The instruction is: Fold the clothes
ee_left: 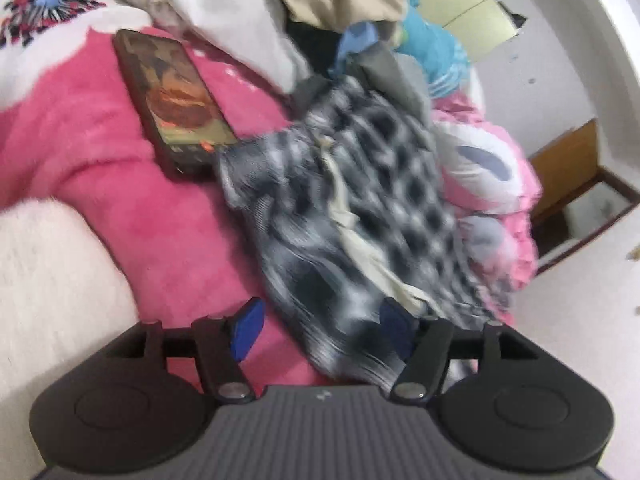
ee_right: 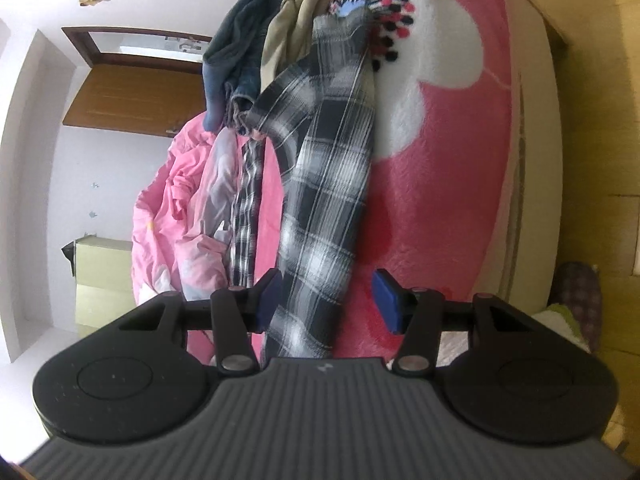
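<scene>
A black-and-white plaid garment (ee_left: 360, 208) lies crumpled on the pink fleece blanket (ee_left: 100, 152), its image blurred. My left gripper (ee_left: 320, 330) stands open over the garment's near end. The cloth runs under the right blue pad, and the left pad hangs over bare blanket. In the right wrist view the same plaid garment (ee_right: 328, 184) stretches away from me in a long strip across the blanket (ee_right: 440, 208). My right gripper (ee_right: 328, 304) is open around the strip's near end. The cloth brushes the left pad and stays apart from the right one.
A phone (ee_left: 172, 100) lies on the blanket just left of the garment. A pile of other clothes (ee_left: 328, 4) sits beyond it, with jeans (ee_right: 236, 52) among them. A bunched pink quilt (ee_right: 176, 208) lies beside the garment. A wooden door (ee_right: 132, 96) stands behind.
</scene>
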Demonstrator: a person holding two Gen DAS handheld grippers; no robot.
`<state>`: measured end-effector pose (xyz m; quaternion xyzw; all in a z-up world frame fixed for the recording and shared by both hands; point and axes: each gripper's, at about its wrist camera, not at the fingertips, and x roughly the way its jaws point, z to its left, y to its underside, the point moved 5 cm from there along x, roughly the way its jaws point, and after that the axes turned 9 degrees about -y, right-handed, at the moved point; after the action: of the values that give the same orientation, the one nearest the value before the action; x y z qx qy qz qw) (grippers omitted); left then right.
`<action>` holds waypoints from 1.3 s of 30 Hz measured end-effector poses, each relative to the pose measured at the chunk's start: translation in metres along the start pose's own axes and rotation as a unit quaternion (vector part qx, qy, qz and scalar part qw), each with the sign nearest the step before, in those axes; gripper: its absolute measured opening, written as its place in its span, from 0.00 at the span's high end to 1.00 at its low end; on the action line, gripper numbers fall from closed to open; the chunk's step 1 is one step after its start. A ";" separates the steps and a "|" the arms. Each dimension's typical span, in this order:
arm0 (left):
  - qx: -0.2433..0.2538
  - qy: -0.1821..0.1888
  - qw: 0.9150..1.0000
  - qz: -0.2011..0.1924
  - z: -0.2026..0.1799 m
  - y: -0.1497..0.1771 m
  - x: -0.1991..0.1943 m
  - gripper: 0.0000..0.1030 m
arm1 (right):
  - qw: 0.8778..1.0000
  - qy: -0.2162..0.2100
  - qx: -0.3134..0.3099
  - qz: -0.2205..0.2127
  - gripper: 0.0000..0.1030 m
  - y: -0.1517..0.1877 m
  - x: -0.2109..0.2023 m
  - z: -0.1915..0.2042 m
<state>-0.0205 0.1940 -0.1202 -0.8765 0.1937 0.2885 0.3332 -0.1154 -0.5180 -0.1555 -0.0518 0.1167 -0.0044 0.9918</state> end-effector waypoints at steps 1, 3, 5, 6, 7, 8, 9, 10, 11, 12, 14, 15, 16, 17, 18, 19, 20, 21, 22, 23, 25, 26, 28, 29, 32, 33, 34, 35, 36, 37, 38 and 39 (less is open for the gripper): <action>0.004 -0.009 1.000 -0.002 0.001 -0.004 0.004 0.40 | 1.000 -0.001 -0.002 0.003 0.51 0.002 0.003 0.002; 0.012 -0.023 1.000 -0.004 -0.001 -0.005 0.009 0.51 | 1.000 -0.004 -0.007 0.007 0.51 0.005 0.007 0.007; 0.044 -0.052 0.998 -0.018 -0.007 -0.007 0.011 0.71 | 1.000 -0.006 -0.006 0.012 0.51 0.009 0.011 0.010; 0.061 -0.073 0.995 -0.024 -0.008 -0.009 0.011 0.91 | 1.000 -0.006 -0.005 0.015 0.51 0.011 0.012 0.012; 0.072 -0.087 0.993 -0.028 -0.008 -0.010 0.012 0.94 | 1.000 -0.006 -0.005 0.017 0.51 0.013 0.013 0.013; 0.069 -0.087 0.993 -0.029 -0.008 -0.011 0.011 0.95 | 1.000 -0.004 -0.006 0.018 0.51 0.014 0.014 0.014; 0.072 -0.091 0.993 -0.036 -0.009 -0.012 0.005 0.95 | 1.000 -0.002 -0.006 0.019 0.51 0.015 0.015 0.014; 0.076 -0.095 0.992 -0.043 -0.011 -0.013 -0.001 0.95 | 1.000 0.000 -0.005 0.020 0.51 0.016 0.015 0.014; 0.092 -0.106 0.988 -0.062 -0.016 -0.015 -0.010 0.95 | 1.000 0.002 -0.005 0.018 0.51 0.016 0.014 0.014; 0.109 -0.118 0.984 -0.080 -0.020 -0.016 -0.019 0.95 | 1.000 0.003 -0.005 0.017 0.51 0.016 0.013 0.014; 0.133 -0.141 0.977 -0.095 -0.022 -0.016 -0.025 0.95 | 1.000 0.008 -0.009 0.011 0.51 0.014 0.011 0.014; 0.140 -0.153 0.974 -0.091 -0.020 -0.016 -0.023 0.95 | 1.000 0.012 -0.009 0.008 0.51 0.013 0.010 0.012; 0.148 -0.164 0.971 -0.086 -0.018 -0.015 -0.021 0.94 | 1.000 0.016 -0.007 0.005 0.51 0.012 0.010 0.010; 0.154 -0.173 0.970 -0.075 -0.017 -0.012 -0.015 0.93 | 1.000 0.019 -0.002 0.002 0.51 0.012 0.010 0.007; 0.149 -0.173 0.971 -0.070 -0.016 -0.009 -0.013 0.92 | 1.000 0.021 0.006 0.001 0.51 0.011 0.010 0.003; 0.144 -0.172 0.972 -0.065 -0.015 -0.007 -0.011 0.89 | 1.000 0.021 0.016 0.000 0.51 0.011 0.011 0.000; 0.141 -0.168 0.974 -0.064 -0.013 -0.006 -0.011 0.81 | 1.000 0.019 0.024 0.001 0.51 0.012 0.011 -0.002; 0.138 -0.164 0.974 -0.065 -0.013 -0.006 -0.012 0.73 | 0.999 0.019 0.027 0.002 0.51 0.013 0.012 -0.004; 0.137 -0.162 0.975 -0.068 -0.013 -0.006 -0.014 0.69 | 0.999 0.020 0.027 0.002 0.51 0.013 0.012 -0.005; 0.139 -0.162 0.974 -0.074 -0.013 -0.007 -0.018 0.60 | 0.999 0.022 0.025 0.002 0.50 0.013 0.011 -0.005; 0.146 -0.164 0.972 -0.086 -0.017 -0.008 -0.026 0.52 | 0.999 0.025 0.021 -0.003 0.49 0.012 0.010 -0.007; 0.152 -0.164 0.970 -0.093 -0.019 -0.008 -0.031 0.51 | 0.999 0.026 0.018 -0.007 0.49 0.010 0.009 -0.008; 0.165 -0.164 0.966 -0.109 -0.025 -0.008 -0.043 0.48 | 0.999 0.028 0.008 -0.015 0.49 0.008 0.006 -0.008; 0.172 -0.165 0.964 -0.118 -0.028 -0.008 -0.048 0.47 | 0.999 0.031 -0.003 -0.019 0.49 0.008 0.005 -0.006; 0.195 -0.151 0.959 -0.136 -0.045 -0.003 -0.057 0.46 | 0.998 0.033 -0.044 -0.023 0.49 0.009 0.006 0.005; 0.204 -0.143 0.959 -0.139 -0.052 -0.001 -0.057 0.46 | 0.998 0.032 -0.055 -0.022 0.49 0.009 0.007 0.009; 0.217 -0.129 0.958 -0.135 -0.060 0.003 -0.054 0.46 | 0.997 0.030 -0.062 -0.024 0.49 0.008 0.008 0.011; 0.229 -0.115 0.958 -0.132 -0.069 0.008 -0.051 0.46 | 0.997 0.029 -0.061 -0.028 0.49 0.006 0.007 0.010; 0.242 -0.102 0.957 -0.125 -0.078 0.014 -0.046 0.46 | 0.997 0.029 -0.057 -0.033 0.49 0.004 0.005 0.008; 0.257 -0.086 0.956 -0.114 -0.089 0.021 -0.040 0.46 | 0.997 0.028 -0.053 -0.039 0.49 0.001 0.003 0.005; 0.275 -0.070 0.953 -0.101 -0.099 0.030 -0.035 0.45 | 0.997 0.027 -0.049 -0.044 0.49 -0.001 0.002 0.003; 0.293 -0.053 0.951 -0.087 -0.110 0.038 -0.029 0.45 | 0.997 0.027 -0.045 -0.050 0.49 -0.004 0.000 0.001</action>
<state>-0.0217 0.0949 -0.0528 -0.7372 0.1746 0.2345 0.6091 -0.1153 -0.5218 -0.1546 -0.1024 0.1404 -0.0496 0.9835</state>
